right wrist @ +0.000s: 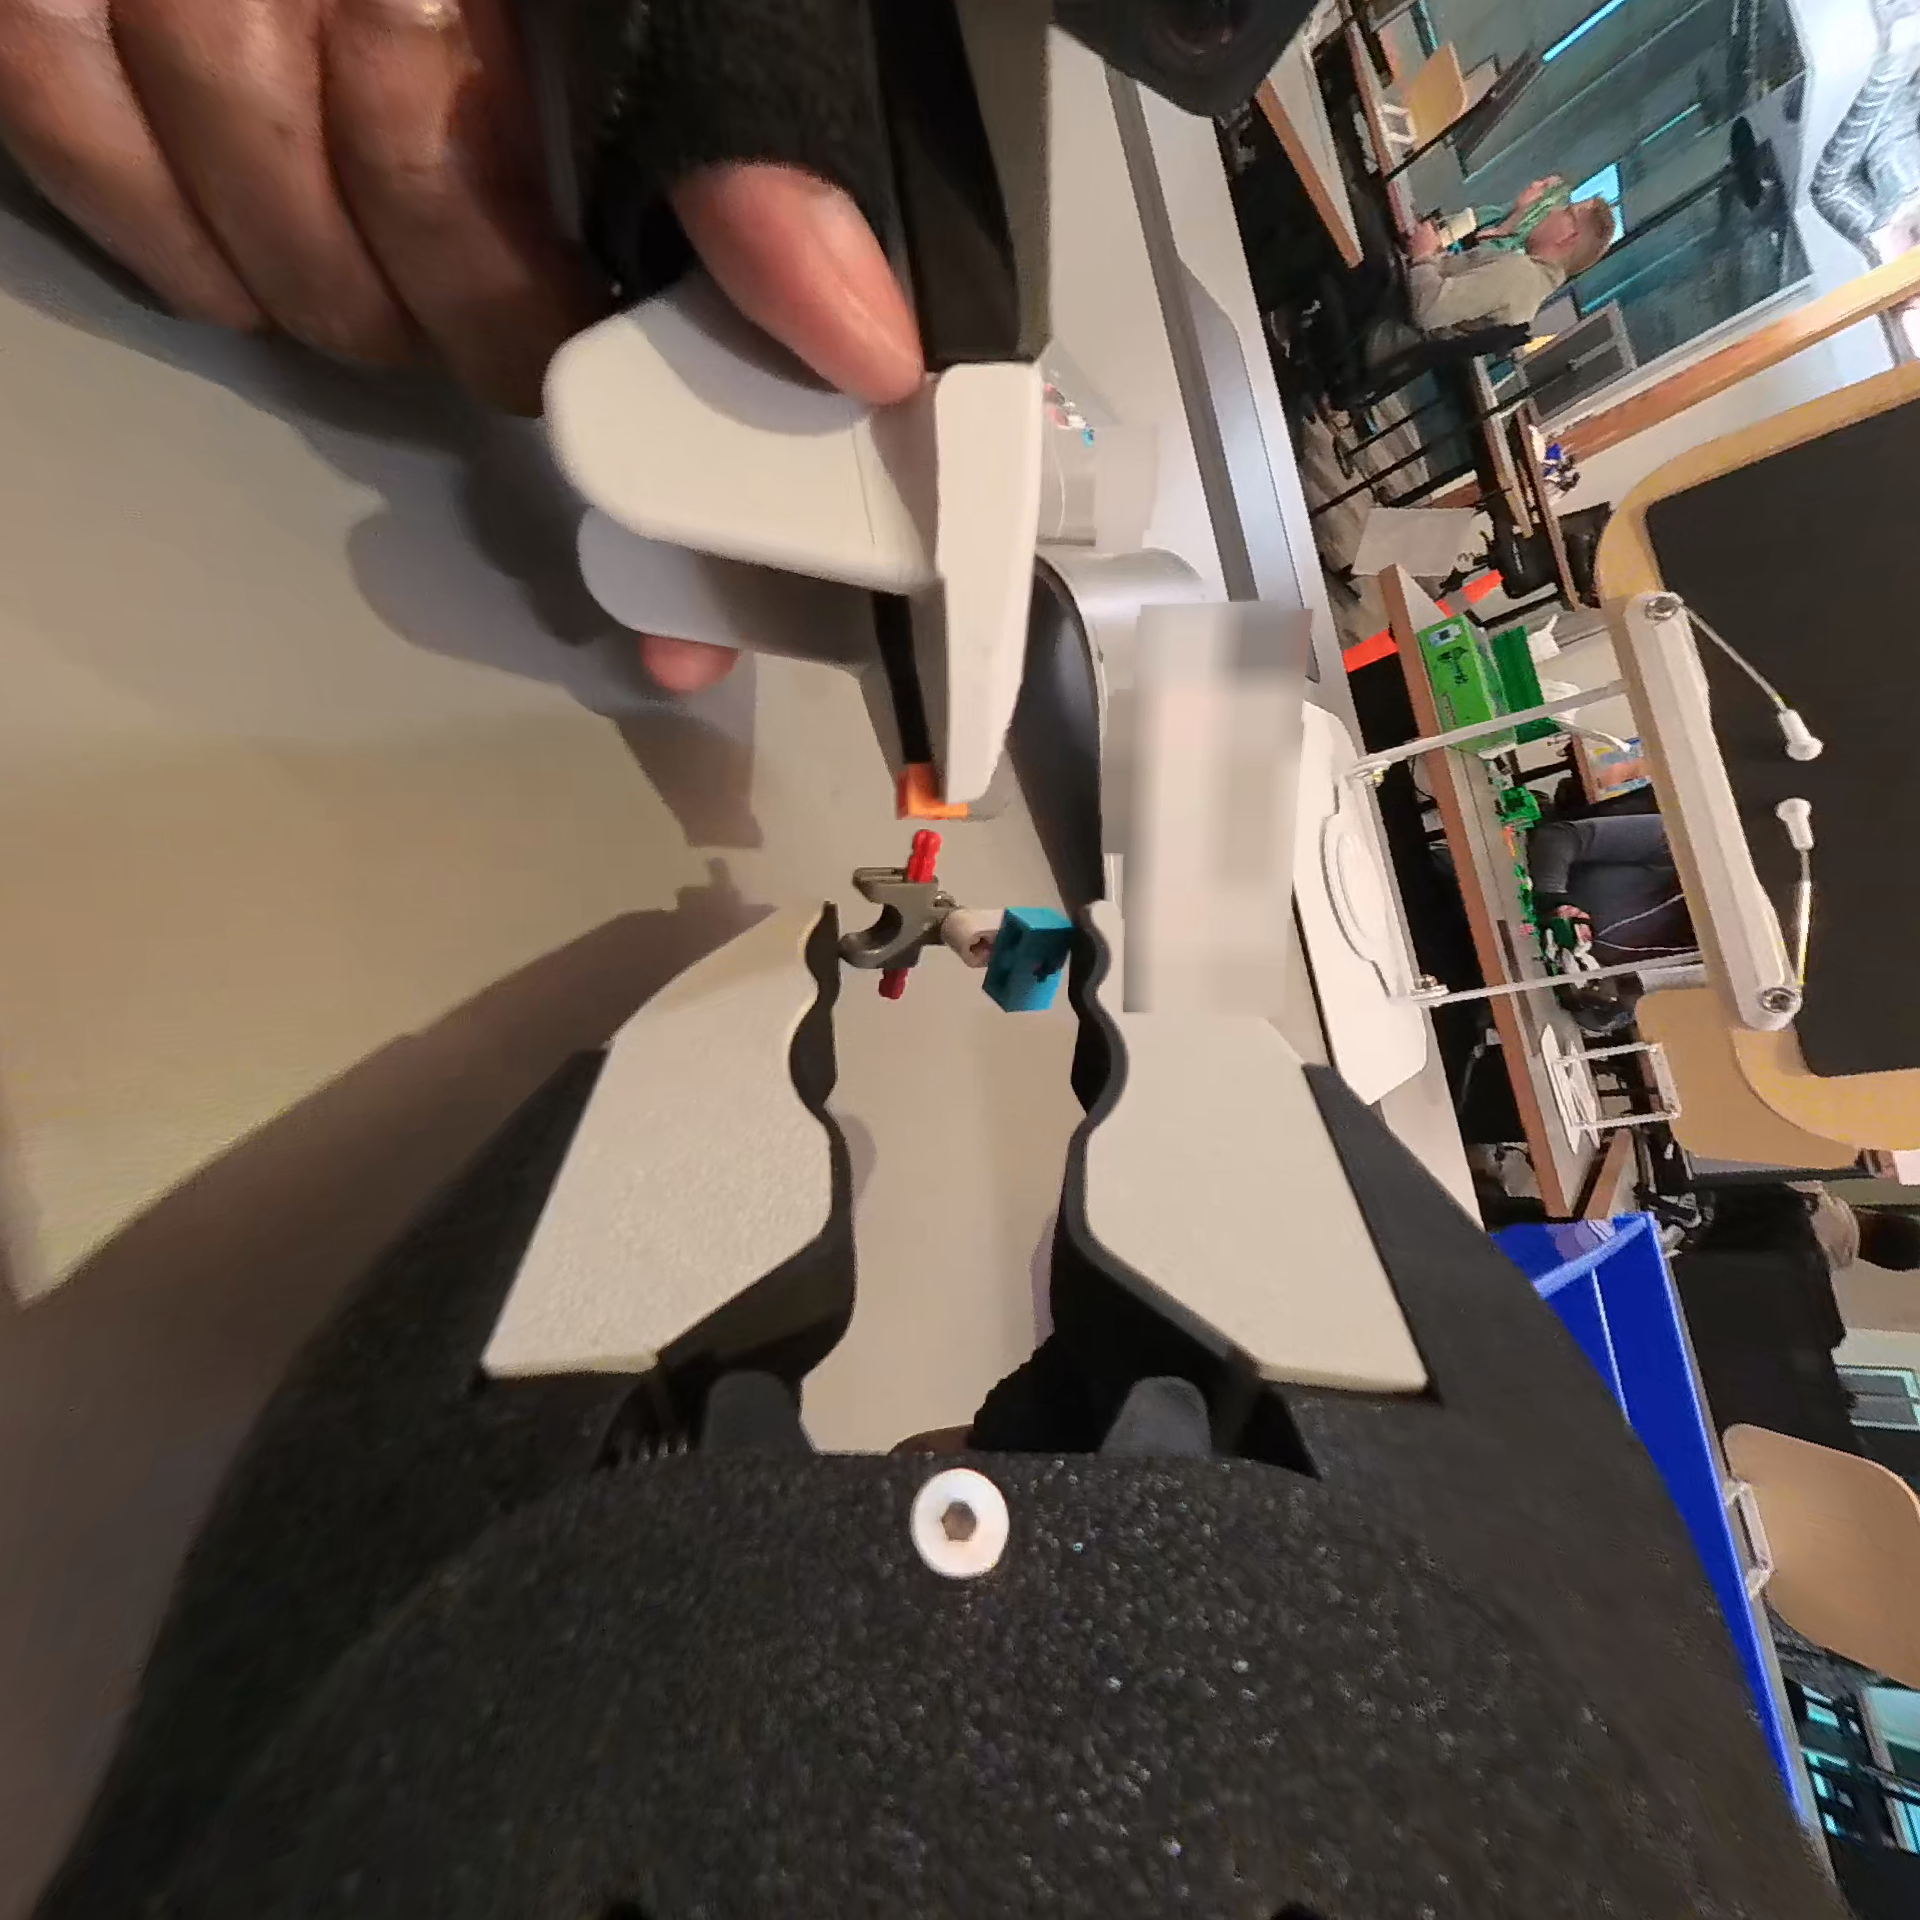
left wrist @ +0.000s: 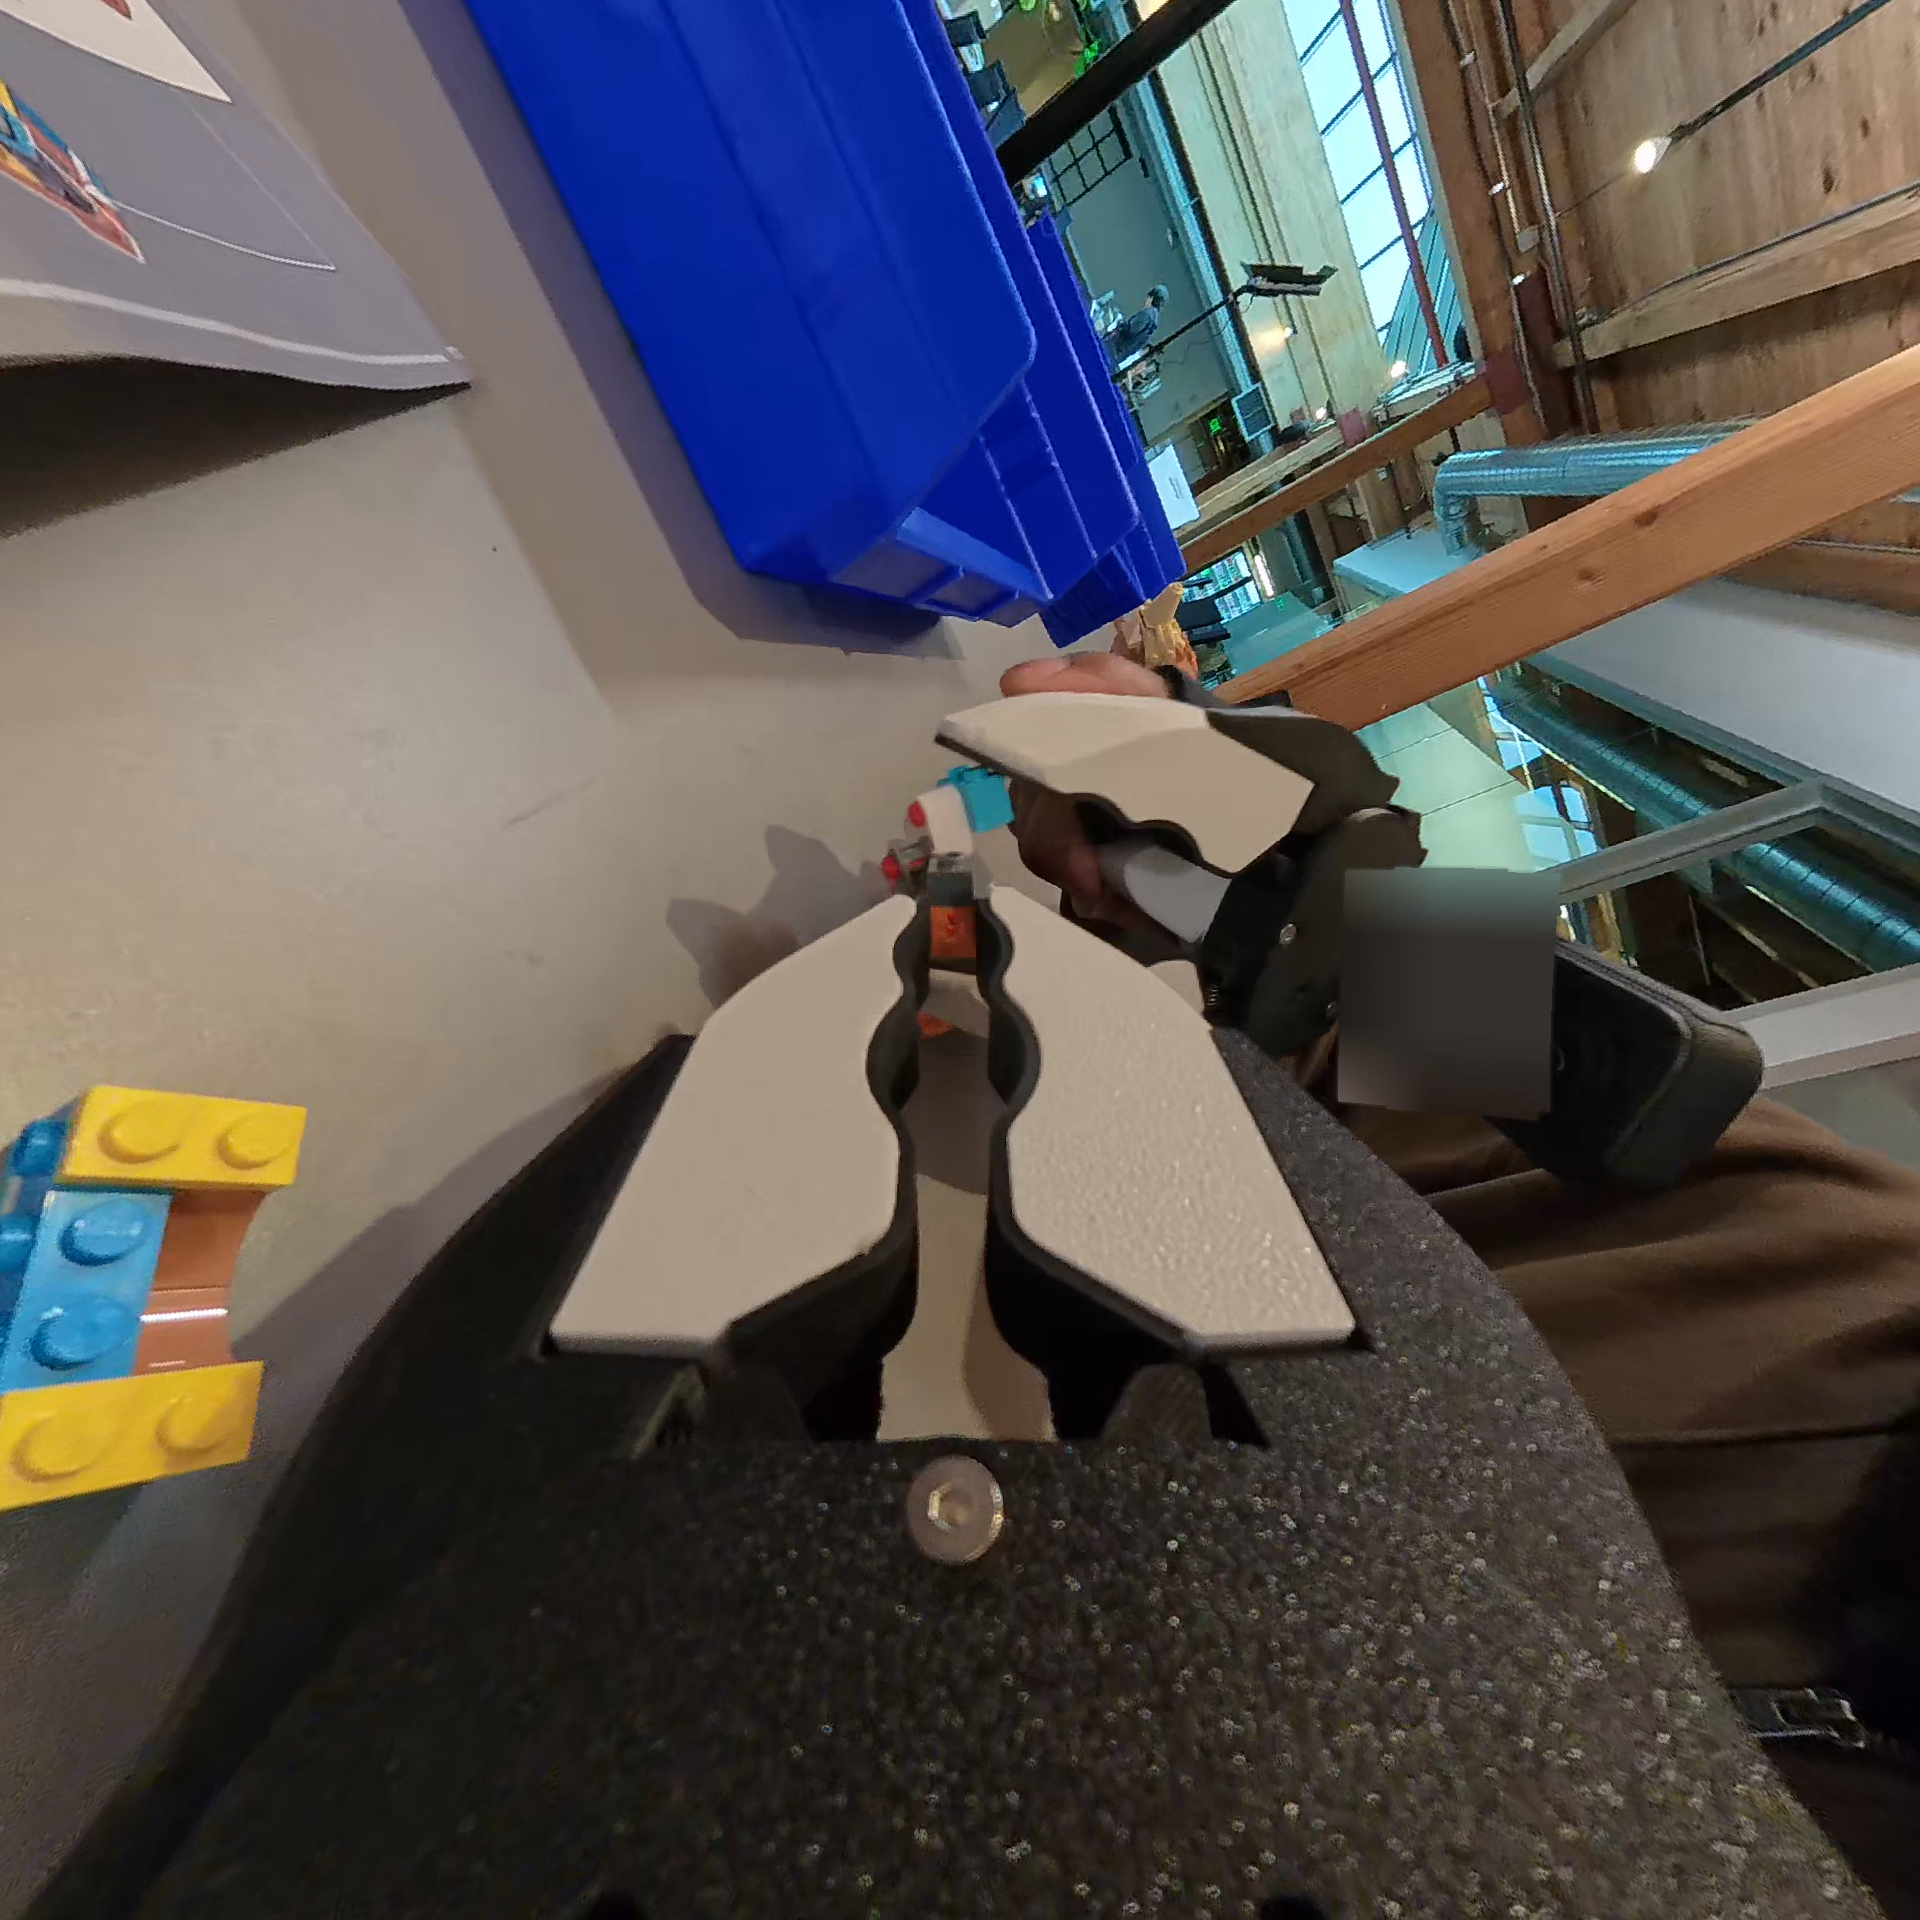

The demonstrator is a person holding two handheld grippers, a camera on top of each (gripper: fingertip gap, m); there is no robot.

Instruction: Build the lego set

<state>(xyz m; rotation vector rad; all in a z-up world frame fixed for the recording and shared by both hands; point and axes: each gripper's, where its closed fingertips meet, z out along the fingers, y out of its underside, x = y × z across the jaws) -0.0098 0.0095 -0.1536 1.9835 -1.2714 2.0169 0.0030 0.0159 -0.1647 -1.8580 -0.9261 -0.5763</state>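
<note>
The left gripper has its jaws drawn narrow around a small orange-and-grey piece, pinched right at the tips. In the right wrist view the same piece pokes out as an orange nub from the end of that gripper, which hangs tip-down over the counter.

The right gripper has its jaws wide with nothing between them. Just past its tips lies a small sub-assembly: a grey clip with red pins, a white connector, and a teal brick at the far end. Its long axis runs crosswise to the right jaws, clip toward one finger and teal brick toward the other. From the left wrist view the sub-assembly sits just beyond the held piece, almost touching it, with the right gripper close above.

So the held piece and the clip end are near each other, with a small gap between; the left gripper is the nearer to joining them, while the right seems placed to straddle and steady the sub-assembly. Likely the next move is to close on the teal end, across the short dimension, then press the orange piece onto the clip.

Farther out on the counter are a yellow-and-blue build, blue bins and an instruction sheet.
</note>
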